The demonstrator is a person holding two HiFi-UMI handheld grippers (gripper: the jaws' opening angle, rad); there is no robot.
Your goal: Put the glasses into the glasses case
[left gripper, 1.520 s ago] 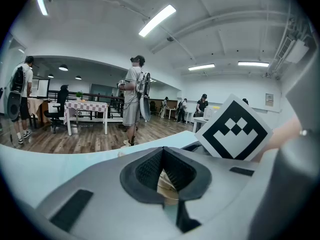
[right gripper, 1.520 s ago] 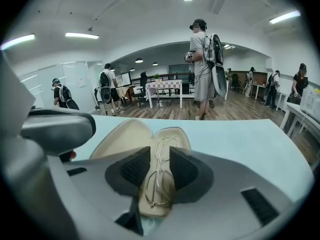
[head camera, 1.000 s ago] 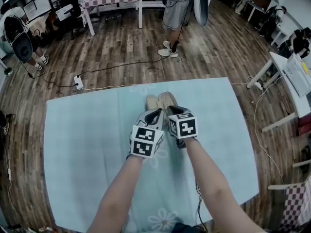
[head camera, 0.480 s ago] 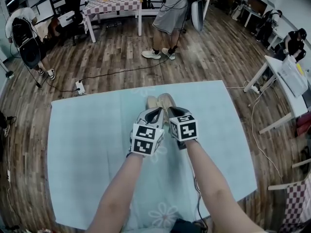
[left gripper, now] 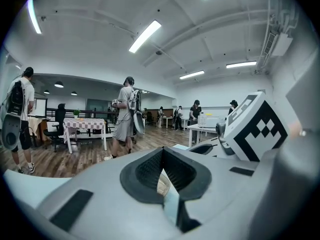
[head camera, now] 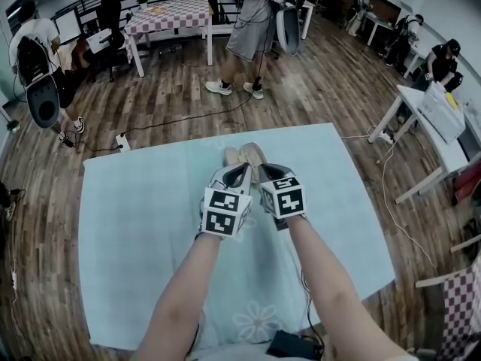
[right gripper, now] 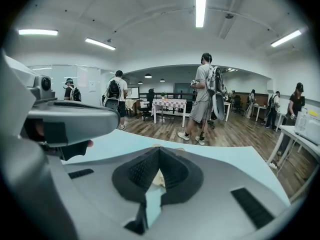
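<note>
A beige case-like thing lies on the light blue tablecloth, just beyond both sets of fingertips. My left gripper and right gripper hang side by side above the middle of the table, both pointing away from me. In the left gripper view the left gripper has its pads together, and the beige thing shows through the gap below them. The right gripper stands the same way, shut, with the beige thing beyond it. Whether either tip touches it is hidden. No glasses are in view.
A person with gear stands on the wood floor past the table's far edge, others further back. A checked table stands at the far left and a white table at the right. Cables and a power strip lie on the floor.
Both grippers stayed side by side and shut while lifting a little off the cloth. The head view has tilted up, showing more of the room. The standing person stepped left.
</note>
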